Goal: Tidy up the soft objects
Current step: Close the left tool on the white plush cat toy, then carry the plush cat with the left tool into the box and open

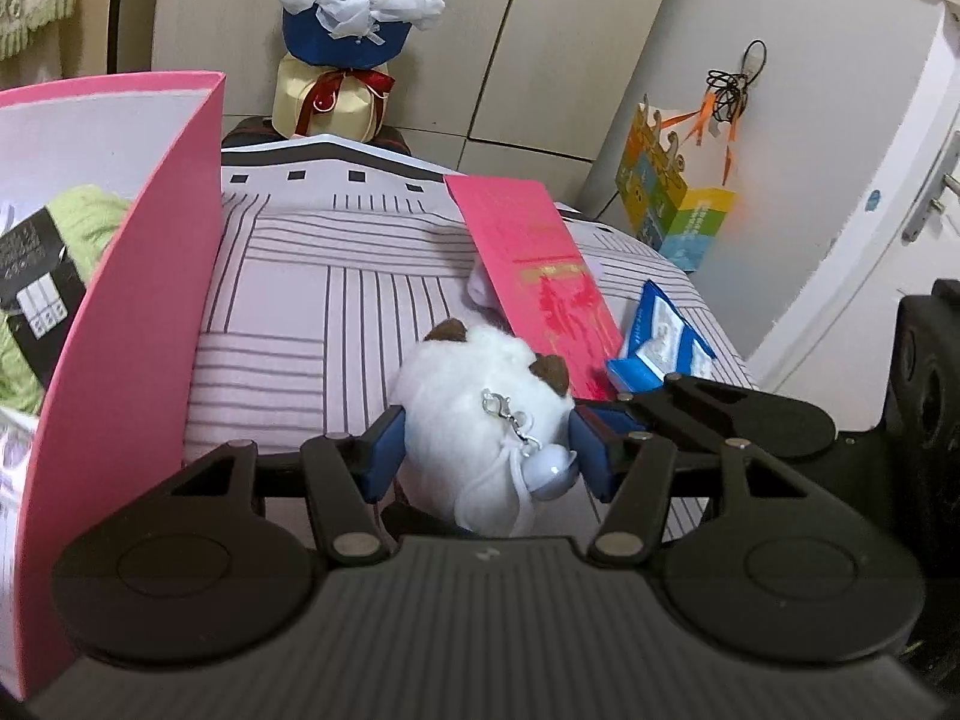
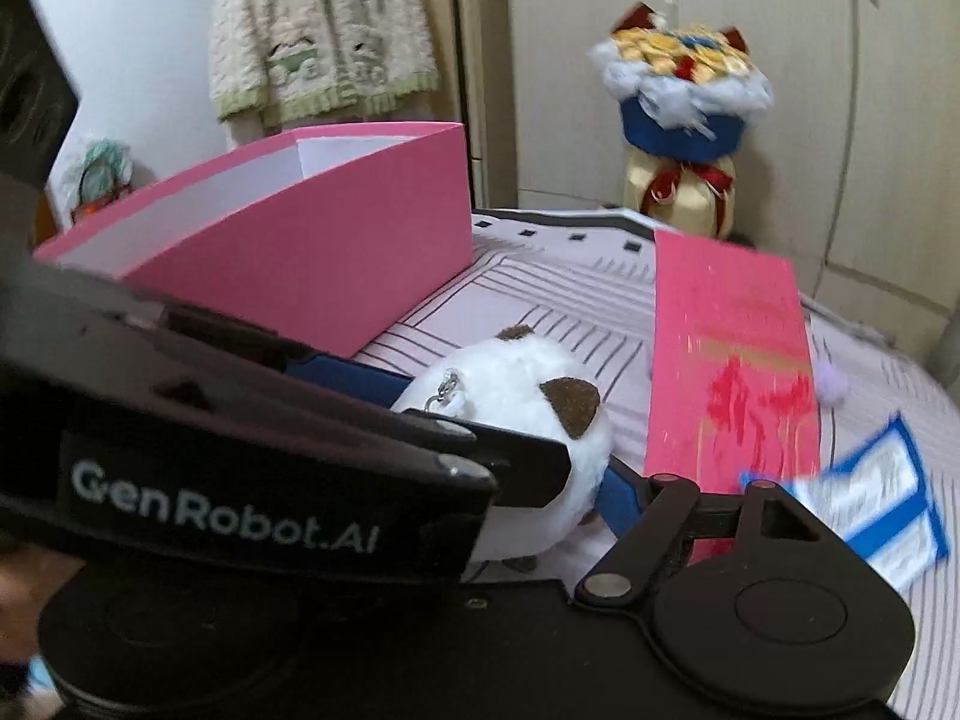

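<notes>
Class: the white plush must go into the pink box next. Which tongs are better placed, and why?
Left. The left tongs already straddle the plush, with the box just beside them.

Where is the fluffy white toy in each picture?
Left wrist view: the white toy sits low in the middle, between the left claw's blue fingers.
Right wrist view: the toy is at centre, partly behind a black claw arm.
Shared landmark: the pink box, left of the toy.

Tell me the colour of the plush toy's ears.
Brown, on a white plush toy; clearest in the left wrist view.
</notes>
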Action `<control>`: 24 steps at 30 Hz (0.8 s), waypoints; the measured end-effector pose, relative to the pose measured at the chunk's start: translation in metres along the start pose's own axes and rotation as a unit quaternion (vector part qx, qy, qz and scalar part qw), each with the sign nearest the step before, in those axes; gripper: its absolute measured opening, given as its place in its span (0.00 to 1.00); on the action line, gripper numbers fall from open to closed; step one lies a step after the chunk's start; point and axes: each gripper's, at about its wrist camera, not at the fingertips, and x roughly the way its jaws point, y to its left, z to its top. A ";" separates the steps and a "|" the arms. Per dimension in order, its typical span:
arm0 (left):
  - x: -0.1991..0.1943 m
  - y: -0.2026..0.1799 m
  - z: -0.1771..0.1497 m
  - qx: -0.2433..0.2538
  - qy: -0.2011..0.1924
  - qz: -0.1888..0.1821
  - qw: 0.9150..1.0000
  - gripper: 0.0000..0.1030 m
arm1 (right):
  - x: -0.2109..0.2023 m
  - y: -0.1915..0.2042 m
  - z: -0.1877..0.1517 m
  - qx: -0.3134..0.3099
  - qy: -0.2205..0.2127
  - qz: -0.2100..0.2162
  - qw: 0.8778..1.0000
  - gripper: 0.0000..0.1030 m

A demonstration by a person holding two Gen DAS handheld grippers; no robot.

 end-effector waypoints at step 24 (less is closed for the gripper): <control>-0.097 -0.016 -0.058 0.060 0.012 -0.048 0.997 0.56 | -0.087 0.096 -0.053 0.037 -0.069 -0.078 0.994 0.73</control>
